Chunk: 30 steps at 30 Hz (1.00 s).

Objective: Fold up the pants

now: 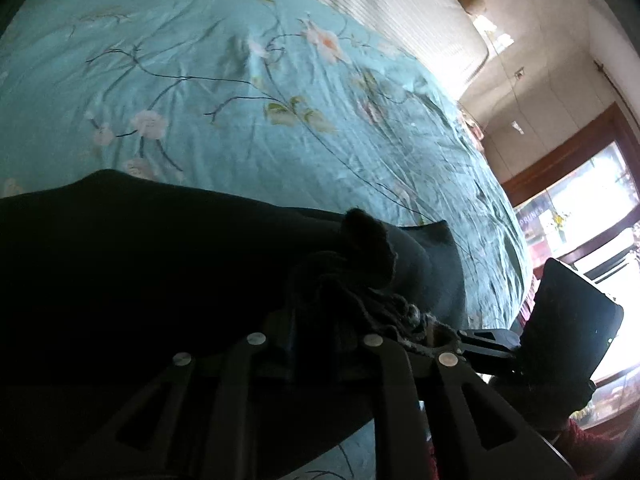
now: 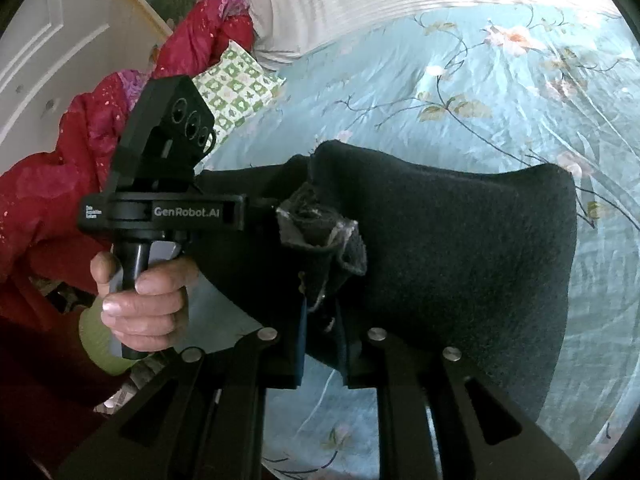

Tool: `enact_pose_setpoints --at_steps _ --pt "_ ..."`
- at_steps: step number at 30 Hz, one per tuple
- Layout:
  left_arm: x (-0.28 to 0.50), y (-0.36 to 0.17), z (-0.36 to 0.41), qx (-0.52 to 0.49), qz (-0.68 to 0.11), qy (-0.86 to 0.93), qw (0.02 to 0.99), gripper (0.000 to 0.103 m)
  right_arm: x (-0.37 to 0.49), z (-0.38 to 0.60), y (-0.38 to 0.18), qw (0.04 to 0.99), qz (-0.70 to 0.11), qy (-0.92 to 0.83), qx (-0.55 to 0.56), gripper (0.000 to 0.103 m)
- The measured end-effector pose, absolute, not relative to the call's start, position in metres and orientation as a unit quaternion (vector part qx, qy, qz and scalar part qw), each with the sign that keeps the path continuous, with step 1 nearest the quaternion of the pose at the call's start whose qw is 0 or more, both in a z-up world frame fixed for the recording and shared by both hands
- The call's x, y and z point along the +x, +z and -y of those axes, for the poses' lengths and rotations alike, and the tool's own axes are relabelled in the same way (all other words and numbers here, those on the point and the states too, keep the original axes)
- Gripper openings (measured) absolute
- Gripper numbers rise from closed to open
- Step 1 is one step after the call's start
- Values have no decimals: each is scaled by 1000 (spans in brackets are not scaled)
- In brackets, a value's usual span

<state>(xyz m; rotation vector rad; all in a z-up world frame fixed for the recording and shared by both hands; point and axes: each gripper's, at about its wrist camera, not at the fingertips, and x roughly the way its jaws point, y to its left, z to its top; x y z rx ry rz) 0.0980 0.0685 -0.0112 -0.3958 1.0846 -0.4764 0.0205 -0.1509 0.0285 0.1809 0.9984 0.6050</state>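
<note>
Above a bed (image 2: 400, 92) spread with a teal floral sheet, the left hand-held gripper (image 1: 320, 332) and the right hand-held gripper (image 2: 320, 320) each pinch a bunched edge of the dark pants (image 2: 460, 240), which hang between them.

dark charcoal pants (image 2: 460, 248), teal floral bedspread (image 1: 240, 100)

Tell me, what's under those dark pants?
Under the pants lies a teal flowered bedspread, showing beyond and beneath their lifted edge. Both grippers, left and right, pinch the fabric. Whatever lies directly beneath the draped cloth is covered.
</note>
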Motion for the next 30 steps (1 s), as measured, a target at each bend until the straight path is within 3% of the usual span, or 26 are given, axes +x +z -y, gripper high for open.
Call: enact_pose_setpoints --at_steps 6,10,14,17,21,30 --pt "91 -8 -86 -204 -501 -199 817 15 26 151 23 820 -487 283 101 18" --pt "82 -7 -105 -227 -495 -170 821 16 25 145 24 812 -488 302 111 35" --pt "67 -4 -127 -254 -483 -143 826 25 25 131 24 806 -492 315 97 35" --pt "55 3 -142 -260 -472 -124 833 25 28 124 26 802 -493 324 95 35" --pt "34 9 -159 -262 -458 -87 845 39 32 112 31 797 -492 339 84 35" --pt "-18 11 -211 -306 -437 -31 845 40 51 69 47 785 -482 385 53 35"
